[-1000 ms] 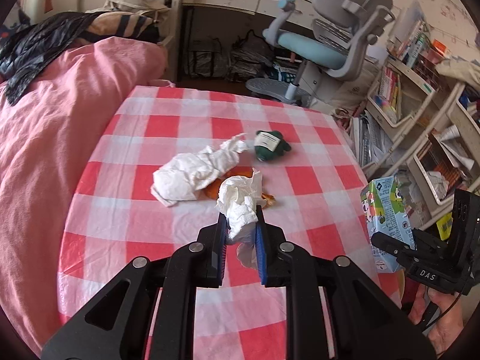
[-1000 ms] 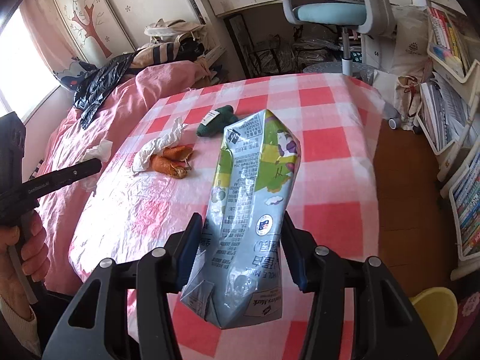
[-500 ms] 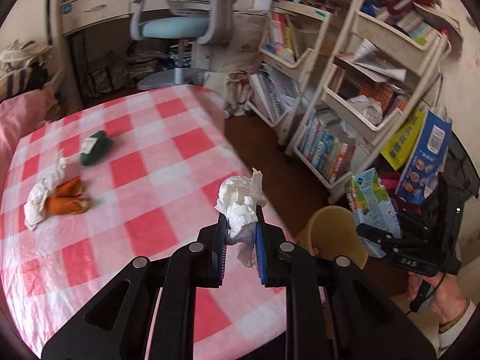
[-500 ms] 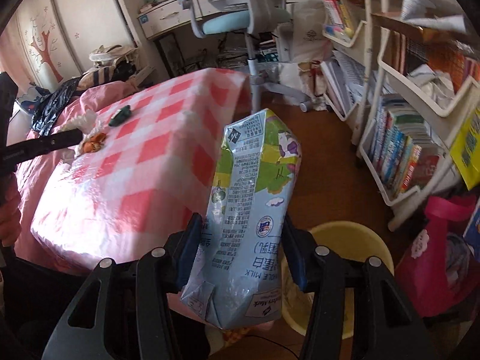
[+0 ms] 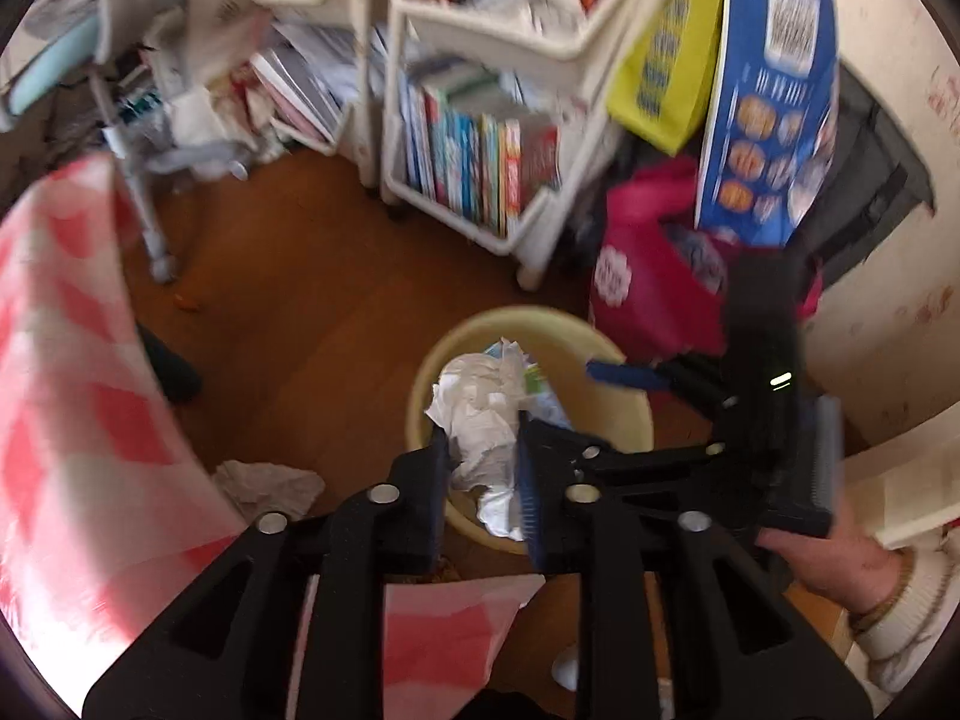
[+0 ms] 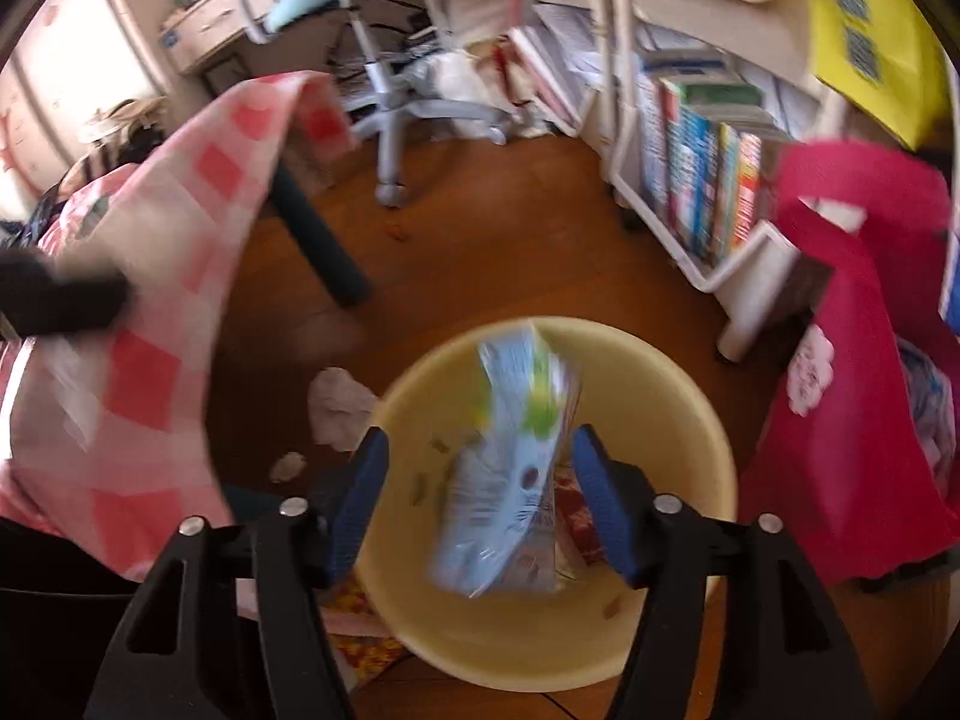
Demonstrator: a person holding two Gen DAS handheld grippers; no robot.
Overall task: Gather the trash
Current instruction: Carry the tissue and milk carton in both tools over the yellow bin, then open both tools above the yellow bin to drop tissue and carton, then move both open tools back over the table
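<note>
My left gripper [image 5: 483,450] points down over a yellow bin [image 5: 600,339] on the floor. Its jaws are opening, and a crumpled white tissue [image 5: 480,414] sits loosely between them. My right gripper [image 6: 480,444] hangs over the same yellow bin [image 6: 660,372] with its jaws opening wide. A blurred milk carton [image 6: 510,468] drops between the jaws with a gap on each side. In the left wrist view, one of the right gripper's blue fingers [image 5: 618,373] reaches over the bin's rim, held by a person's hand [image 5: 834,564].
A second crumpled tissue [image 6: 339,408] lies on the wooden floor left of the bin. The red-checked tablecloth [image 6: 168,300] hangs close on the left, with a dark table leg [image 6: 318,240]. A white book trolley [image 6: 702,180] and a pink bag [image 6: 870,390] stand to the right.
Both grippers swung off the table and tilted down over the bin. Both sets of jaws widened. The carton has slipped free of the right pads; the tissue sits looser in the left.
</note>
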